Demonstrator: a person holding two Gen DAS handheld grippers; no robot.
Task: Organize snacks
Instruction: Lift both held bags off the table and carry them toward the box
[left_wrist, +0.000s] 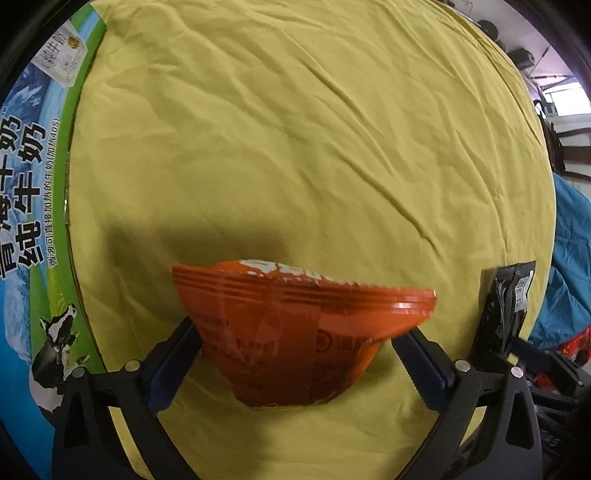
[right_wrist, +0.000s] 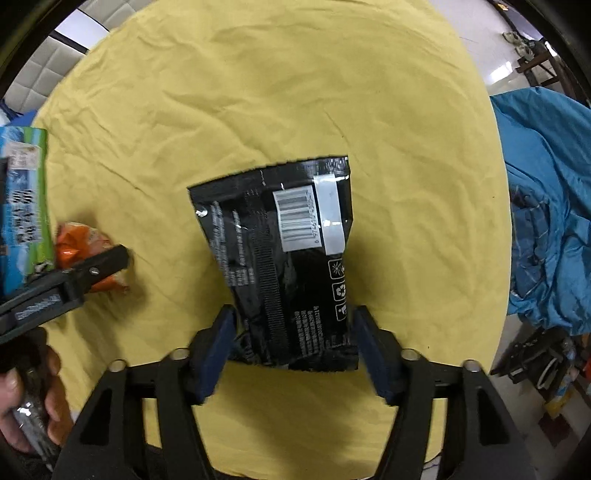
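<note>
An orange snack packet (left_wrist: 291, 328) hangs above the yellow cloth, and my left gripper (left_wrist: 295, 339) is shut on its lower sides. In the right wrist view the same orange packet (right_wrist: 79, 243) shows at the left between the left gripper's fingers (right_wrist: 99, 269). A black snack pouch (right_wrist: 291, 258) with a barcode label is held upright over the cloth, my right gripper (right_wrist: 293, 332) shut on its lower part. The left wrist view catches that black pouch (left_wrist: 508, 306) at the right edge.
A yellow cloth (left_wrist: 314, 147) covers the round table. A blue and green milk carton box (left_wrist: 33, 221) stands along the left edge; the box (right_wrist: 22, 206) also appears in the right wrist view. Blue fabric (right_wrist: 550, 206) lies beyond the table's right side. A hand (right_wrist: 26, 402) grips the left tool.
</note>
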